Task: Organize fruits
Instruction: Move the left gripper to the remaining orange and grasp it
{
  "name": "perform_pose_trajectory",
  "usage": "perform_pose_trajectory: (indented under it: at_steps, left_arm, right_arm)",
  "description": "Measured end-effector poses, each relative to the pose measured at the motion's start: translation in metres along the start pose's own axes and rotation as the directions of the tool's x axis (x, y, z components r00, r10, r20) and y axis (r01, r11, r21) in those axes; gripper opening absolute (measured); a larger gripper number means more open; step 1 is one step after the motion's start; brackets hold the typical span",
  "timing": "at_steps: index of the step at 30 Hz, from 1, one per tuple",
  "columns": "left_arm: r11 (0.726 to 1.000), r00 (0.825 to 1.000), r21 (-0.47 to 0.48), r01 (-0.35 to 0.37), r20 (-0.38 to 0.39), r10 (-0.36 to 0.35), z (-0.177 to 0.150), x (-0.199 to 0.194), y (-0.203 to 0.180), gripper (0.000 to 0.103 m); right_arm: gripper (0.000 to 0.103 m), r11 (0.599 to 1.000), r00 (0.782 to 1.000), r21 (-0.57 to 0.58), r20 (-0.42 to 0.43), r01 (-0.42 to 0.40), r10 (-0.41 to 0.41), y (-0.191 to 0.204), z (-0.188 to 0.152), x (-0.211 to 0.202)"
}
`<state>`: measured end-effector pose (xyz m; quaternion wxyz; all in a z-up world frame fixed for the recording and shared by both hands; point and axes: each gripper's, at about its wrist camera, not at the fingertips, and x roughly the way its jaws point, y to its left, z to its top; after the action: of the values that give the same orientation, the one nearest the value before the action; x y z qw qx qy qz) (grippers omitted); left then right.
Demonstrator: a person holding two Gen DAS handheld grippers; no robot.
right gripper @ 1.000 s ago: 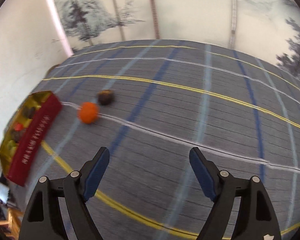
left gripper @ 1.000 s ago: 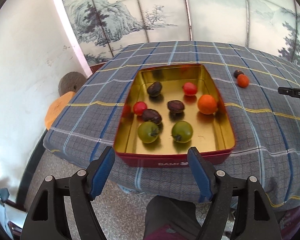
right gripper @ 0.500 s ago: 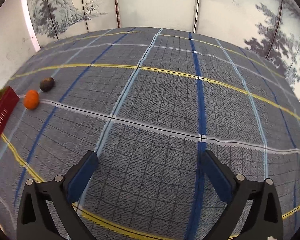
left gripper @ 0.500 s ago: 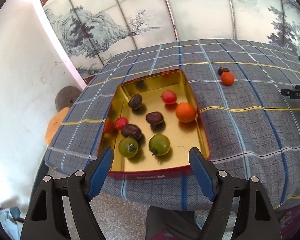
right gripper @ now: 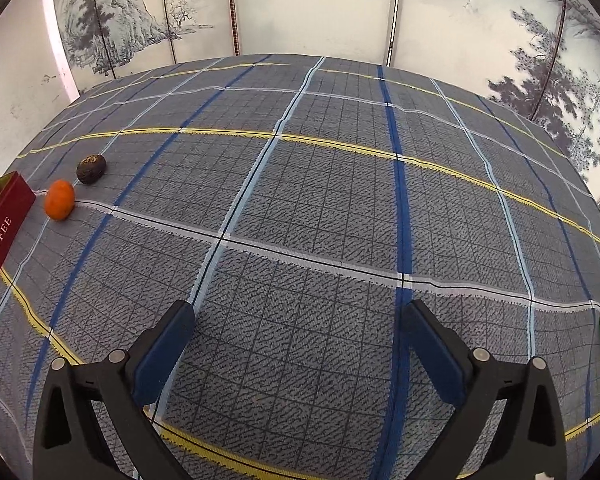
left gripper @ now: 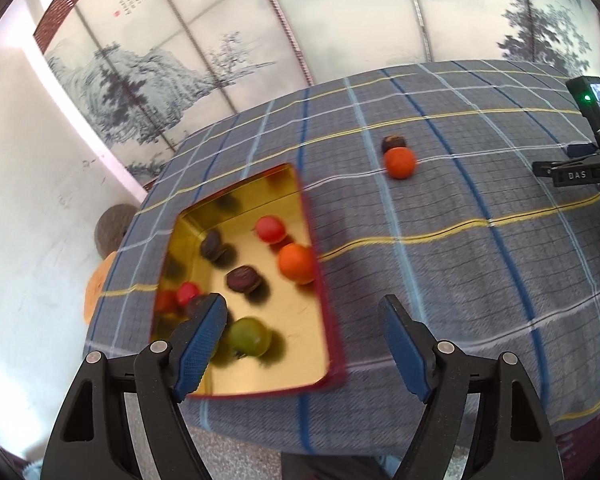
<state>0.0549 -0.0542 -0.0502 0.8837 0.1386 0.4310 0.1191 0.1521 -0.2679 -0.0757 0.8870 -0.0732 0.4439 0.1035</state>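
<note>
**Two fruits still loose on the cloth; both grippers empty**

Painted landscape screens stand behind a table covered with a grey plaid tablecloth (right gripper: 320, 208) crossed by blue, white and yellow lines. A red tin (left gripper: 332, 344) with a gold interior sits at the table's near left corner and holds several fruits: red, orange, green and dark ones. Part of that view is blurred, so an exact count is not offered.

Outstanding items: an orange fruit (right gripper: 59, 199) and a dark wrinkled fruit (right gripper: 91, 169) lie on the cloth outside the tin, just beside each other. In the right wrist view they sit far to the left of the fingers, near the tin's red wall, and well apart from the gripper.

Right gripper (right gripper: 300, 350): jaws have just been opening and now stand wide, with only bare cloth between them. Nothing is held.

Left gripper (left gripper: 302, 344): jaws have been opening slightly and stand apart, empty, above the near edge of the tin. One pad overlaps the tin's interior in the picture, but no contact with any fruit is evident.

Assessment: the step in hand appears to be the approach to the remaining loose fruit, with most of the sorting already done. The next move calls for carrying a gripper across to the pair, centring the jaws on one fruit only, and closing gently. The two lie close enough that a careless approach could knock the other one rolling.
</note>
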Motion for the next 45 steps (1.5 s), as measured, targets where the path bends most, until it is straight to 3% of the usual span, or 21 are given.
perform_pose_trajectory:
  at_steps: [12, 19, 25, 33, 36, 38, 41, 45]
  left_arm:
    - [0.992, 0.993, 0.050, 0.113, -0.037, -0.111, 0.039, 0.039, -0.053, 0.079]
    - [0.969, 0.968, -0.077, 0.236, -0.069, -0.242, 0.080, 0.079, -0.050, 0.078]
    - [0.953, 0.955, -0.170, 0.249, -0.119, -0.271, 0.111, 0.128, -0.045, 0.078]
    - [0.951, 0.954, -0.196, 0.238, -0.137, -0.267, 0.127, 0.166, -0.052, 0.078]
    - [0.926, 0.938, -0.248, 0.285, -0.127, -0.323, 0.122, 0.177, -0.049, 0.067]
    - [0.927, 0.944, -0.255, 0.275, -0.108, -0.310, 0.121, 0.172, -0.046, 0.035]
    - [0.906, 0.924, -0.280, 0.318, -0.122, -0.362, 0.116, 0.161, -0.046, 0.035]
    - [0.891, 0.918, -0.290, 0.350, -0.084, -0.388, 0.102, 0.126, -0.046, 0.035]
  right_arm:
    - [0.103, 1.000, 1.000, 0.001, 0.000, 0.000, 0.000, 0.000, 0.000, 0.000]
    - [0.103, 1.000, 1.000, 0.001, 0.000, 0.000, 0.000, 0.000, 0.000, 0.000]
    - [0.103, 1.000, 1.000, 0.005, 0.003, -0.007, 0.007, 0.000, 0.000, -0.001]
    - [0.103, 1.000, 1.000, 0.015, 0.009, -0.026, 0.026, -0.003, 0.001, -0.001]
    - [0.103, 0.999, 1.000, 0.017, 0.009, -0.027, 0.027, -0.002, 0.001, -0.001]
    - [0.103, 0.999, 1.000, 0.017, 0.010, -0.028, 0.028, -0.002, 0.001, -0.001]
    - [0.103, 1.000, 1.000, 0.014, 0.007, -0.022, 0.022, -0.002, 0.002, 0.000]
    - [0.103, 1.000, 1.000, 0.009, 0.003, -0.010, 0.010, -0.001, 0.003, 0.001]
